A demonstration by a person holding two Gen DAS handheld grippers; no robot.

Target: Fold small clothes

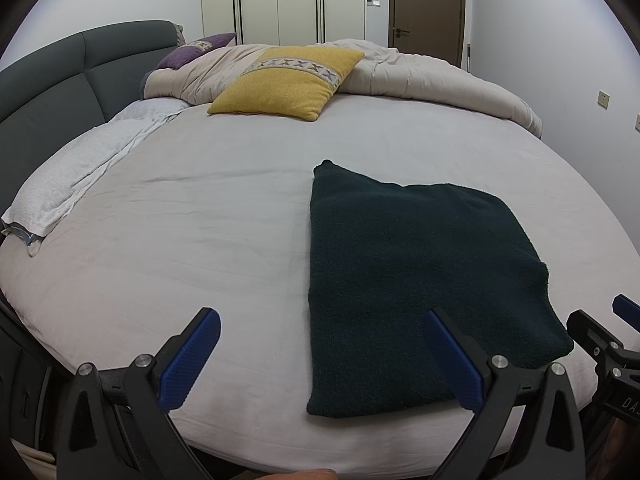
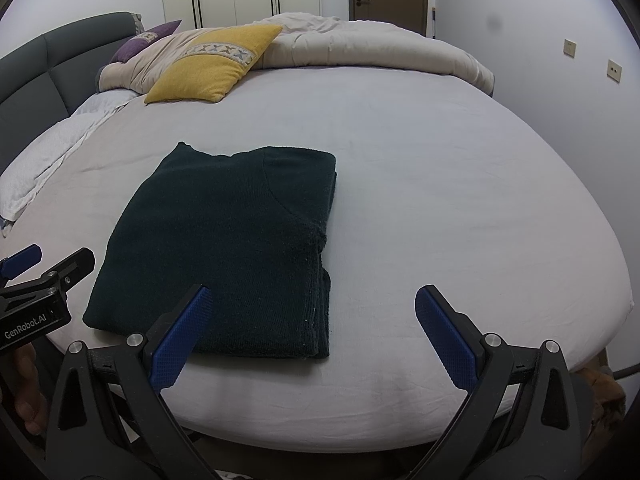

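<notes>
A dark green knitted sweater (image 1: 416, 276) lies folded into a flat rectangle on the pale bedsheet (image 1: 200, 232); it also shows in the right wrist view (image 2: 224, 248). My left gripper (image 1: 324, 320) is open and empty, above the near edge of the bed, its right finger over the sweater's near left part. My right gripper (image 2: 310, 294) is open and empty, its left finger over the sweater's near edge. Each gripper shows at the edge of the other's view: the right one (image 1: 608, 320) and the left one (image 2: 44, 260).
A yellow cushion (image 1: 288, 82), a purple cushion (image 1: 192, 54) and a bunched beige duvet (image 1: 432, 76) lie at the far side. A white towel (image 1: 80, 176) lies by the grey headboard (image 1: 52, 84). Wardrobe (image 1: 280, 0) and door (image 1: 428, 8) stand behind.
</notes>
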